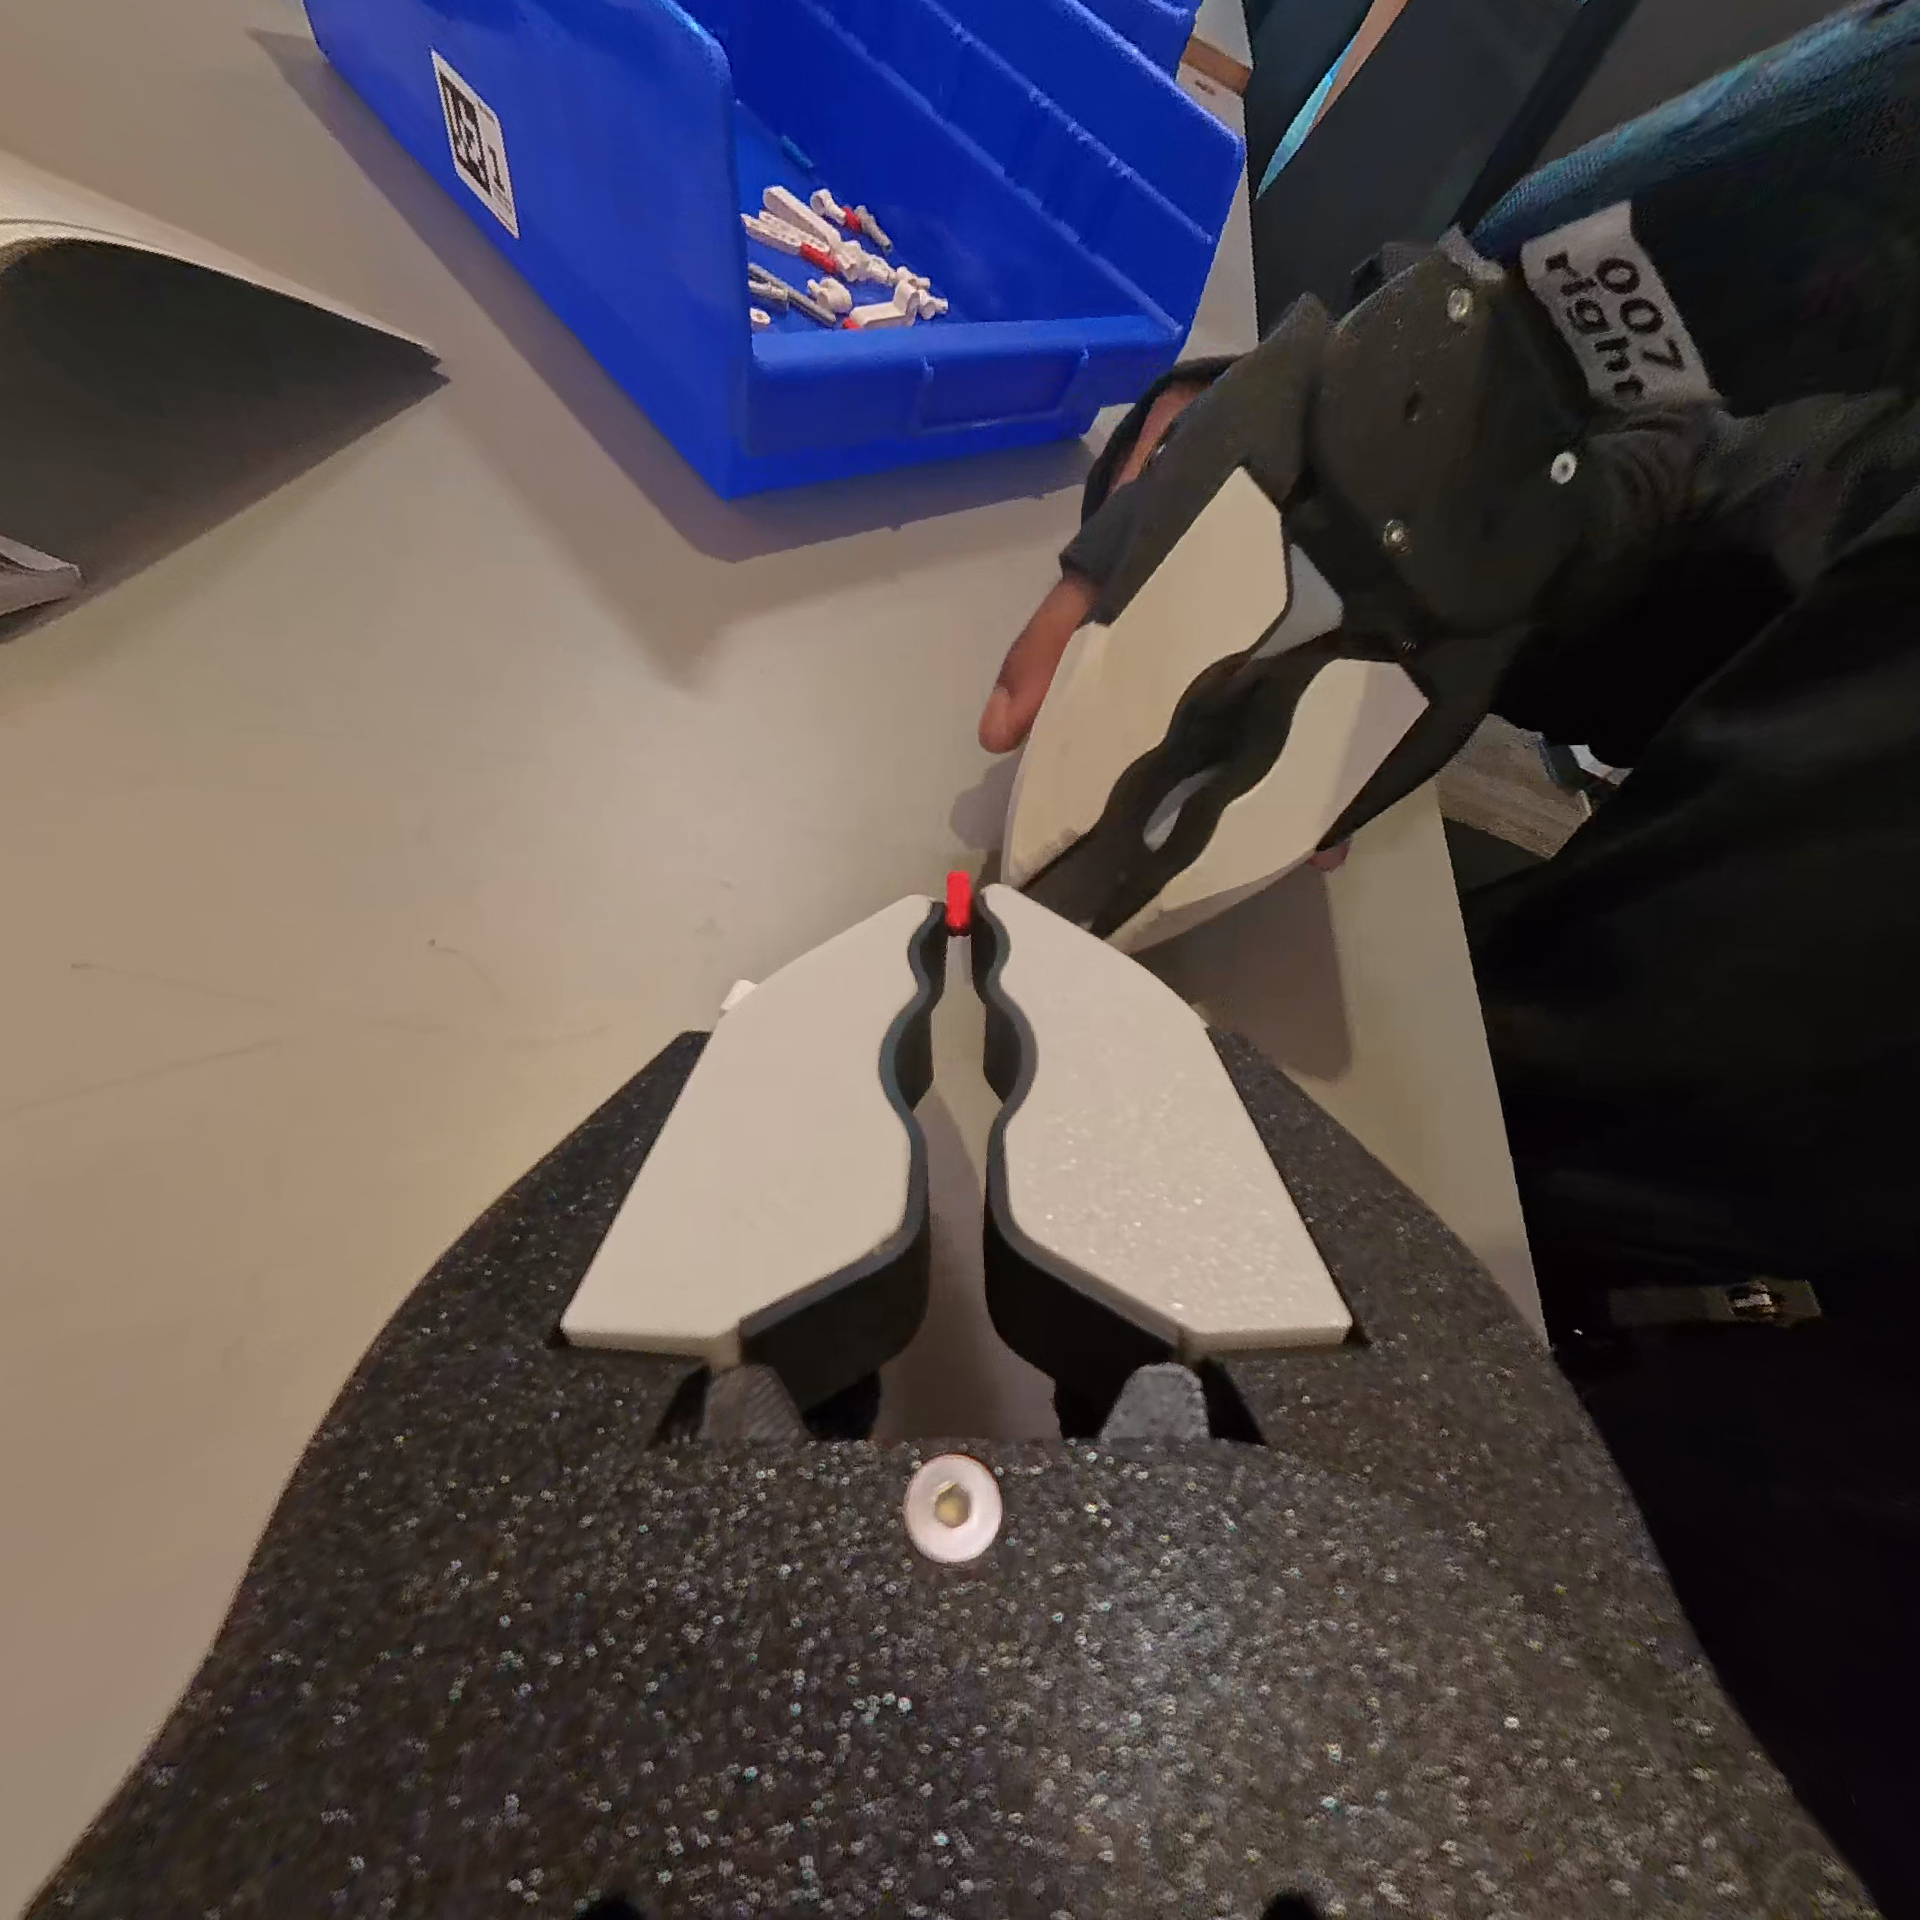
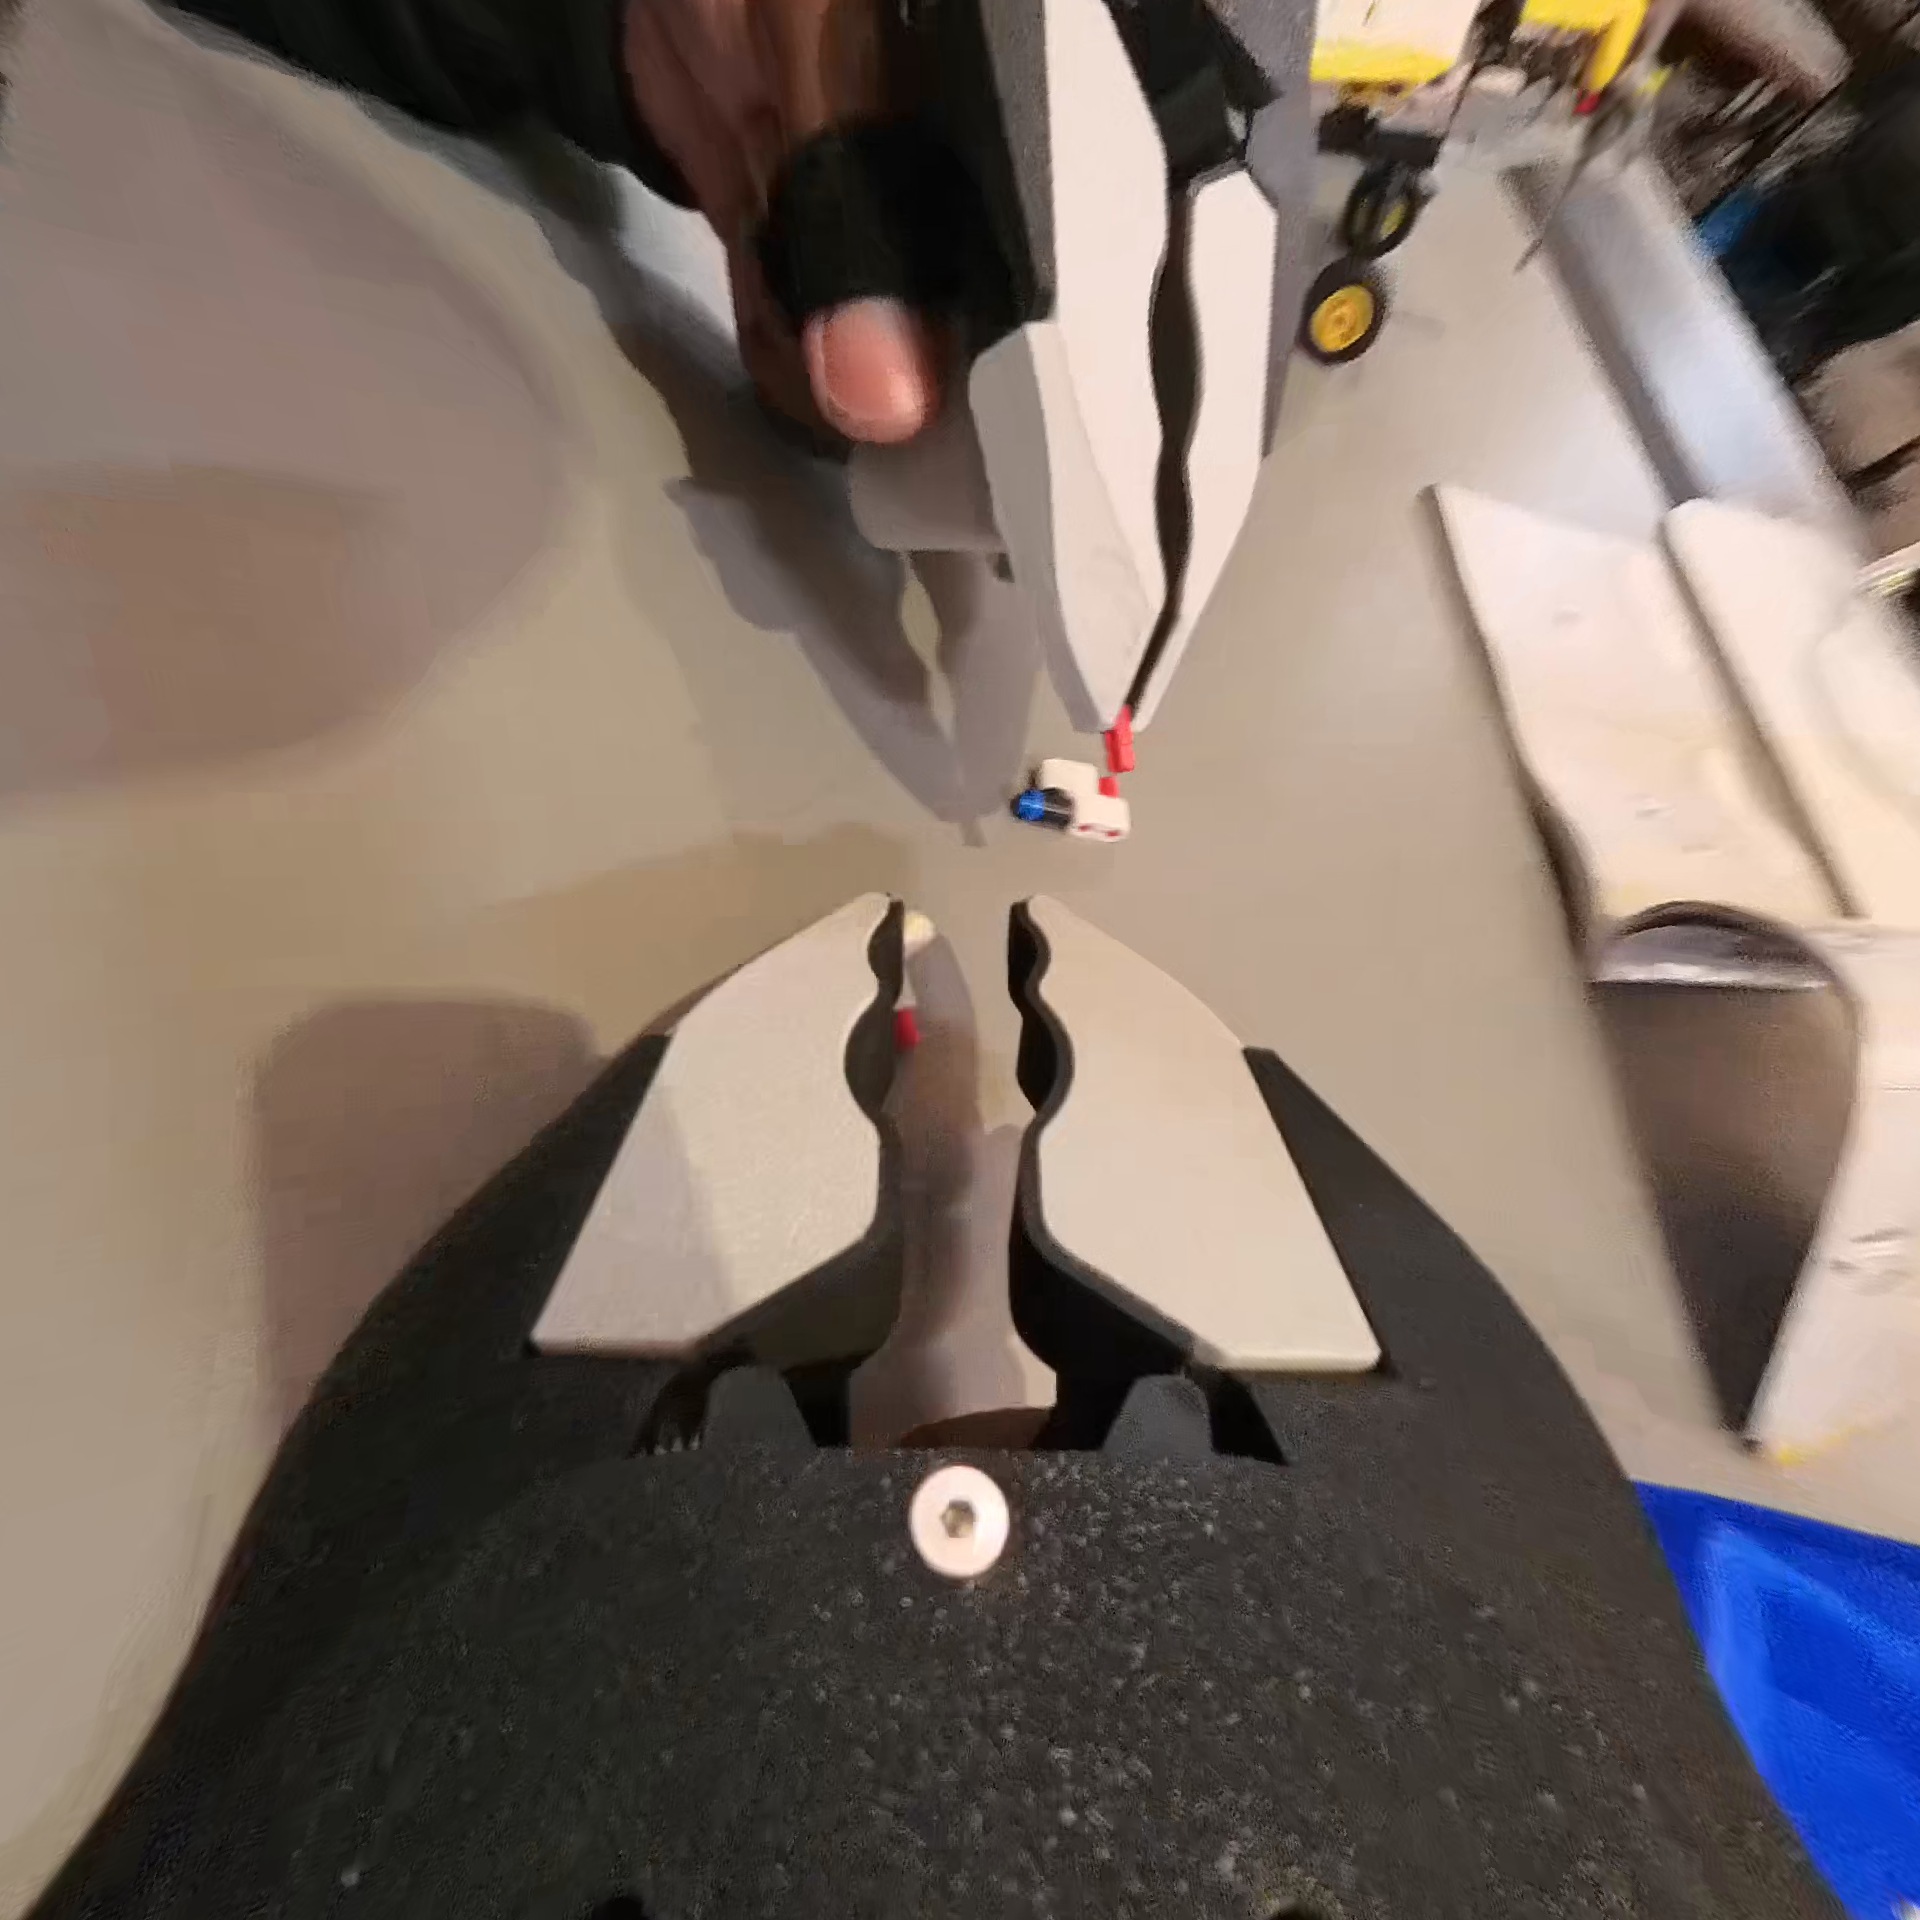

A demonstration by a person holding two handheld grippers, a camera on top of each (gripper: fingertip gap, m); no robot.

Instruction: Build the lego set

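My left gripper (image 1: pixel 957 912) is shut on a small red peg (image 1: pixel 957 900) that sticks out past its tips. In the right wrist view it (image 2: pixel 1118 715) comes down from the top, and the red peg (image 2: pixel 1118 744) meets a small white connector with a blue pin (image 2: pixel 1075 805) just above the table. My right gripper (image 2: pixel 954 912) is open. A small white and red piece (image 2: pixel 907 977) lies along the inner side of its left finger, and the right pad stands apart from it. In the left wrist view the right gripper (image 1: pixel 1096 914) points down at the table beside my left tips.
A blue divided bin (image 1: pixel 623 208) stands at the back with several small white and red parts (image 1: pixel 842 260) in it. A grey folded sheet (image 1: pixel 156 343) lies at the left. The table edge (image 1: pixel 1475 987) runs along the right. A yellow wheeled model (image 2: pixel 1345 312) and pale trays (image 2: pixel 1621 707) lie beyond. Left and right tips are no more than a few centimetres apart.
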